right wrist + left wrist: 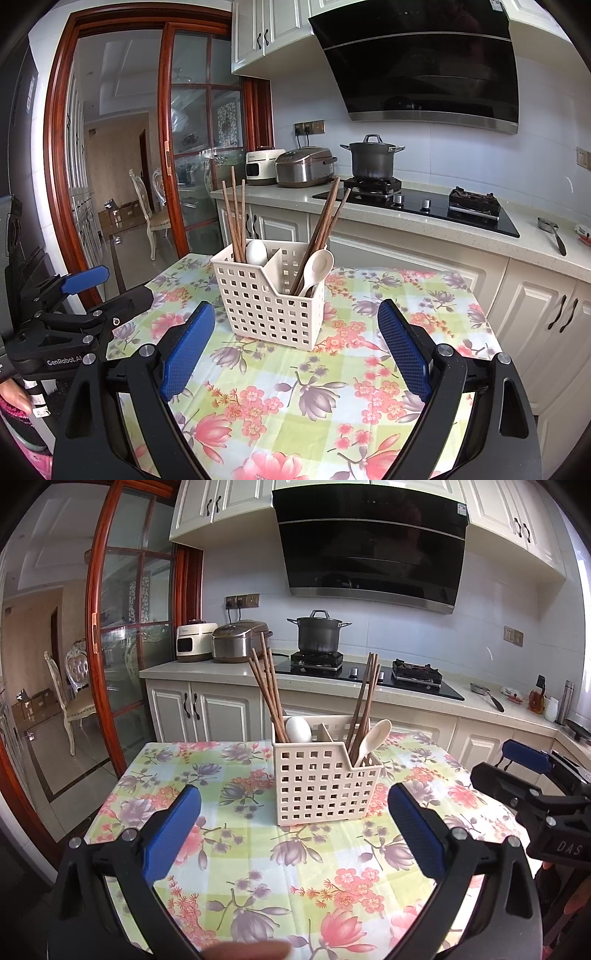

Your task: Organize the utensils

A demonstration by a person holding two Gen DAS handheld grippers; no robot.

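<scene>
Blue-padded left gripper (pixel 294 812): jaws spread wide, nothing between them, held above the near part of the table, facing the caddy
Floral oilcloth table (pixel 236 834): pink and purple flowers on green and yellow checks, bears the caddy toward its far side
Beige perforated plastic utensil caddy (pixel 325 779): upright on the table, split by a divider into a left and a right compartment, apart from both grippers
Left compartment: brown wooden chopsticks on the left (pixel 266 694) standing on end, leaning slightly, beside a white rounded spoon (pixel 298 729)
Right compartment: second bundle of brown wooden chopsticks (pixel 365 701) leaning together, with a cream plastic spoon (pixel 373 738) bowl-up in front of them
Blue-padded right gripper (pixel 296 334): jaws spread wide, holding nothing, held above the table short of the caddy (pixel 269 295)
Background: dark lidded stockpot (pixel 318 631) on a black glass hob (pixel 369 674), behind the table
</scene>
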